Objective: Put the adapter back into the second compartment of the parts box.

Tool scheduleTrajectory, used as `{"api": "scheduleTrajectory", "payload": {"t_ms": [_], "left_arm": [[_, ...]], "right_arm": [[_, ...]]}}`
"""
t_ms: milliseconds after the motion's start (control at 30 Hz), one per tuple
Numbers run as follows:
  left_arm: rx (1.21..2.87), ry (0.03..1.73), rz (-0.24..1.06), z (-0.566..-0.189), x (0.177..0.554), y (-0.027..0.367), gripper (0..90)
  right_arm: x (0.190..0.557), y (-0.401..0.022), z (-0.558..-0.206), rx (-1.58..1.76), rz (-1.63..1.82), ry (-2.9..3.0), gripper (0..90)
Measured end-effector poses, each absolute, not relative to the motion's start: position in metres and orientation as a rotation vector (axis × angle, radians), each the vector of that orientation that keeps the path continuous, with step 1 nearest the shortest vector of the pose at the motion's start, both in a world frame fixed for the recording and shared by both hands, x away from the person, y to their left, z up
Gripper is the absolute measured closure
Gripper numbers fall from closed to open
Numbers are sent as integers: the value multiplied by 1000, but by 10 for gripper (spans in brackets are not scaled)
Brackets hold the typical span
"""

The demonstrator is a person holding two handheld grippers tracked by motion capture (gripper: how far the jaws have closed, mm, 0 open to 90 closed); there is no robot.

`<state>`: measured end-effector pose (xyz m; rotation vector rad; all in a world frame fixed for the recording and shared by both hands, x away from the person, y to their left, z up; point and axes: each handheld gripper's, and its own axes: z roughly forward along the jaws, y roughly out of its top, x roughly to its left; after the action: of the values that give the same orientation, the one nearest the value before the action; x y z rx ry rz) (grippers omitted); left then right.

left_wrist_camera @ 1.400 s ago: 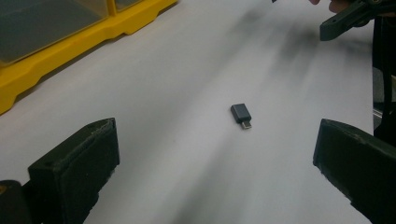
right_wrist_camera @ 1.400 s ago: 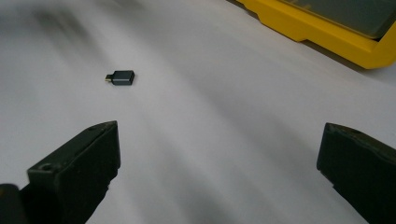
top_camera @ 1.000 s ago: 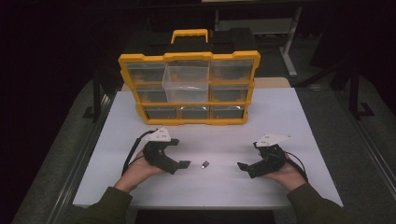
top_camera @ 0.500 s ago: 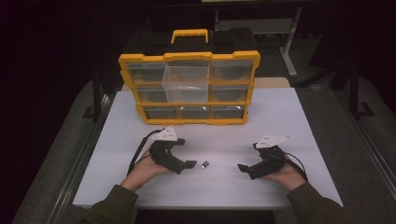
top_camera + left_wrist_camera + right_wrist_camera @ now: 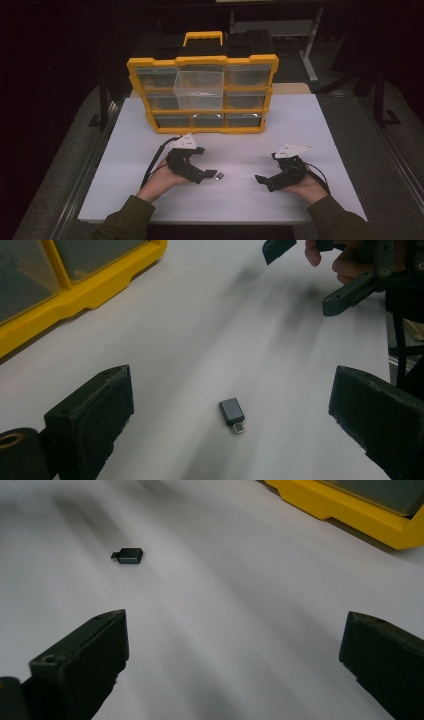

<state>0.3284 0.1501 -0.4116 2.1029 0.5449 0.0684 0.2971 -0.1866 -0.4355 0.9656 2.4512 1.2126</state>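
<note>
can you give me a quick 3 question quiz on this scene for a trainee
1. True or false: the small dark adapter is clamped in the left gripper.
2. Multiple choice: where is the yellow organizer? A) at the far side of the white table, beyond both grippers; B) under the right gripper; C) on the floor.
3. Fill in: in the high view, the adapter lies nearer the ____ gripper.

Key
1. False: it lies on the table between open jaws, untouched.
2. A
3. left
</note>
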Motion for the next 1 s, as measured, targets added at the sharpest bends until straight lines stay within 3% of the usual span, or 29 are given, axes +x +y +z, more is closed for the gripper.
{"api": "scheduleTrajectory", "payload": {"t_ms": [233,1000], "left_arm": [[2102,550,66,-411,330,143,70],[2174,568,58,-425,326,128,404]], "right_arm": [[297,-187,-435,967,1211,2446,0],[296,-187,-435,963,1199,2451,0]]}}
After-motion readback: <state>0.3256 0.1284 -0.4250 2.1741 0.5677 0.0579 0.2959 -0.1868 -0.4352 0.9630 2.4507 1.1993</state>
